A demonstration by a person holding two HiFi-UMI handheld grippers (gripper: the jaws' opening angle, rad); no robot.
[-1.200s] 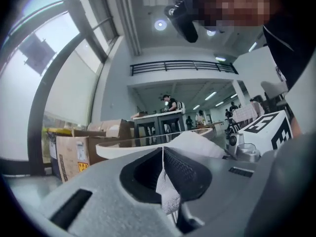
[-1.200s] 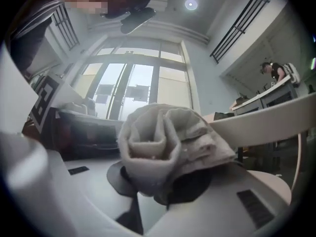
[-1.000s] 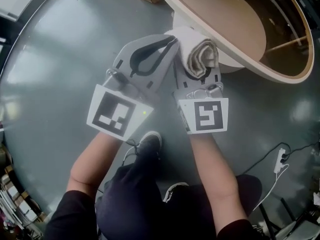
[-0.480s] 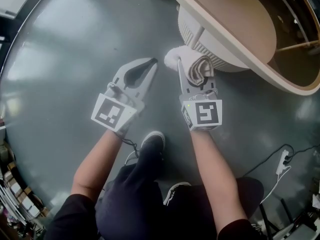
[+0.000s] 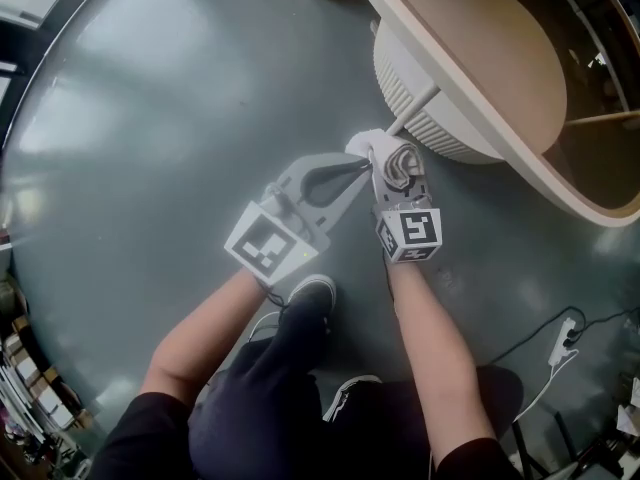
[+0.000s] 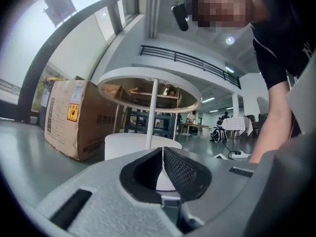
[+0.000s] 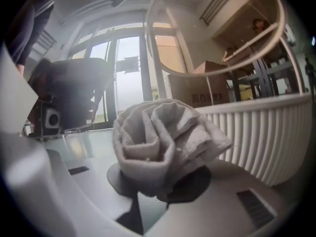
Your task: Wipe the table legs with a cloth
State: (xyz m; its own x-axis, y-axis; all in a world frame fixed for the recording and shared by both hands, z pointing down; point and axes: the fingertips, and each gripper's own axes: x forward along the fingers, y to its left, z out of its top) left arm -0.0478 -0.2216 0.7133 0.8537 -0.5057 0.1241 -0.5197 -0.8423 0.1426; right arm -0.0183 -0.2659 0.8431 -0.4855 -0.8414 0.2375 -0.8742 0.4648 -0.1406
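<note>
Both grippers have pushed forward and closed ranks since half a second ago. The left gripper (image 5: pixel 360 162) has swung in, and its tip now sits just beside the cloth (image 5: pixel 400 160), where a clear gap lay before. From the head view we see the right gripper (image 5: pixel 386 171) holding the rolled cloth at the foot of the desk leg (image 5: pixel 421 106), the thin white pole rising from the ribbed base (image 5: pixel 440 133) (touching or only just beside, we cannot tell from up here).

The right gripper view gives us what the head view cannot. The cloth (image 7: pixel 163 142) is a fat roll clamped in the jaws, with the ribbed base (image 7: pixel 266 132) close on its right and the desk top (image 7: pixel 197 38) arching overhead. Those jaw tips are buried under the cloth.

Over in the left gripper view, the jaws are pressed together on nothing. Past them we get the desk leg (image 6: pixel 152 112) at full length and a cardboard box (image 6: pixel 74 117), which the head view cuts off at its top edge.
</note>
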